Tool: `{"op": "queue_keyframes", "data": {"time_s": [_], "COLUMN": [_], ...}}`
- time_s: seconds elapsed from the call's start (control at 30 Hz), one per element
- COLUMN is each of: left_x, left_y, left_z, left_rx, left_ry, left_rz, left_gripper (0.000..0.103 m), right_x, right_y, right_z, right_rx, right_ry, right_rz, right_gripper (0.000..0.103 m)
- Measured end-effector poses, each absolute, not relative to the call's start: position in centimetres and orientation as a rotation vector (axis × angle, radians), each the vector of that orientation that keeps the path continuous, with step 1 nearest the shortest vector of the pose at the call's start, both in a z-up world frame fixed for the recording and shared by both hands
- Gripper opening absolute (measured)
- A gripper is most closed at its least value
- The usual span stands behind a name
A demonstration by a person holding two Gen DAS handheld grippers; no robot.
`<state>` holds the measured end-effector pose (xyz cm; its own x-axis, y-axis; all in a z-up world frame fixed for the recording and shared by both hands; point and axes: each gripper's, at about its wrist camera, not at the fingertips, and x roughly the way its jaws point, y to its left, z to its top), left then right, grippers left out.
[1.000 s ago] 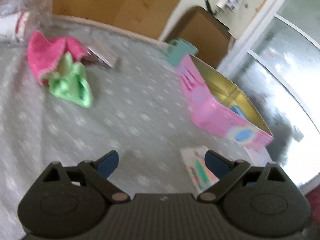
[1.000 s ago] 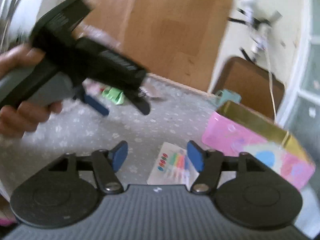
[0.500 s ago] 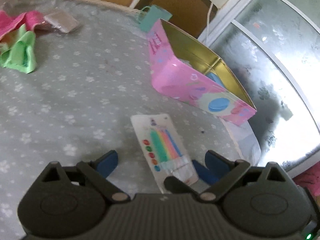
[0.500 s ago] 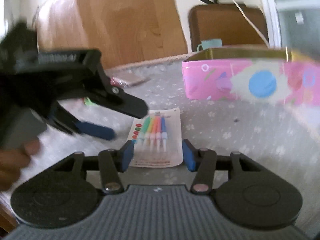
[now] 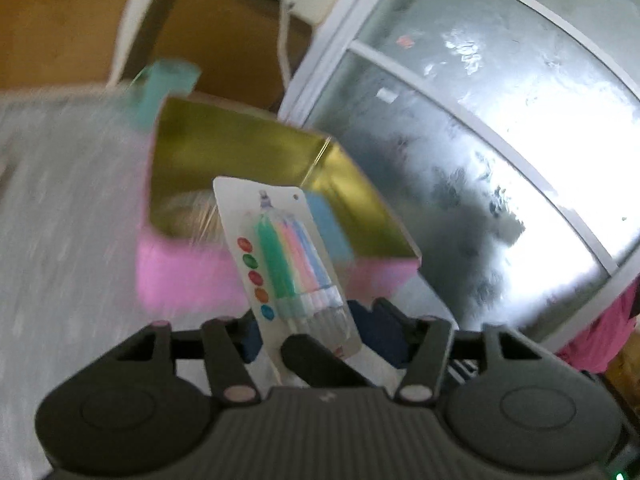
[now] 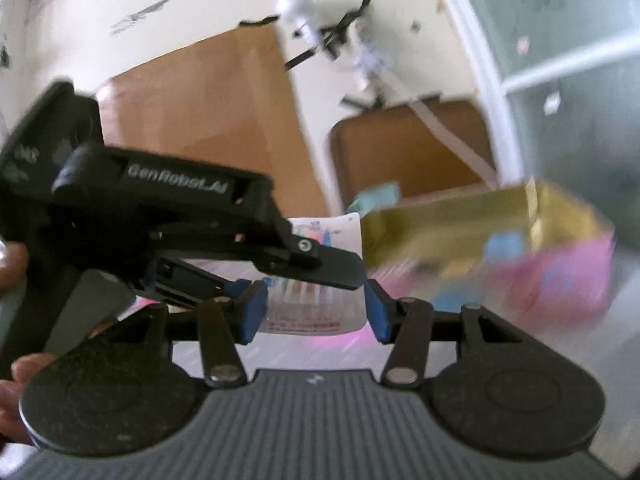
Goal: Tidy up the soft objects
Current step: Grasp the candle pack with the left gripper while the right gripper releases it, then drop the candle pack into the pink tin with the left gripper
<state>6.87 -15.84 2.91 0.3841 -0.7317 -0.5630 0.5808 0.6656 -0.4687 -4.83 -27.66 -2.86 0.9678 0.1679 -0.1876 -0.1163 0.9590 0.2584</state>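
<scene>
My table (image 5: pixel 60 208) has a grey cloth with small white flowers. On it stands the pink box (image 5: pixel 188 276), gold inside, and a teal cup (image 5: pixel 164 88) just behind it

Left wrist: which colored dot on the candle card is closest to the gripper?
The blue dot, lowest in the column on the candle card. The other dots sit further up the card, away from the left gripper.

Daylight enters through the frosted window (image 5: pixel 500 152), upper right, with strong glare. Heavy motion blur smears the pink box (image 6: pixel 540 264) and tabletop (image 5: pixel 60 208). Fisheye bending at edges; corners vignetted dark.
</scene>
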Motion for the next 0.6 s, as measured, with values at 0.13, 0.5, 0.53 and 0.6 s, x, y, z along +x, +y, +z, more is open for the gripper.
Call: {"op": "queue_keyframes", "data": {"time_s": [0.13, 0.5, 0.53, 0.6], "left_x": [10.9, 11.2, 10.5, 9.4], "left_y": [-21.1, -18.1, -17.1, -15.4], "left_z": [4.2, 1.4, 1.2, 1.0], "left_rx": [-0.101, -0.082, -0.09, -0.085], "left_ry": [0.747, 0.683, 0.679, 0.679], "left_rz": [-0.769, -0.641, -0.642, -0.634], "left_gripper": [0.102, 0.098, 0.098, 0.098], "right_x": [1.4, -3.1, -4.2, -5.3], "right_y": [-30.3, -30.6, -29.9, -28.5], "right_z": [-2.7, -5.2, -5.5, -5.9], "right_rx": [0.165, 0.168, 0.187, 0.219], "right_ry": [0.223, 0.203, 0.211, 0.241], "right_rz": [-0.039, -0.107, -0.086, -0.048], "right_gripper": [0.058, 0.063, 0.062, 0.06]}}
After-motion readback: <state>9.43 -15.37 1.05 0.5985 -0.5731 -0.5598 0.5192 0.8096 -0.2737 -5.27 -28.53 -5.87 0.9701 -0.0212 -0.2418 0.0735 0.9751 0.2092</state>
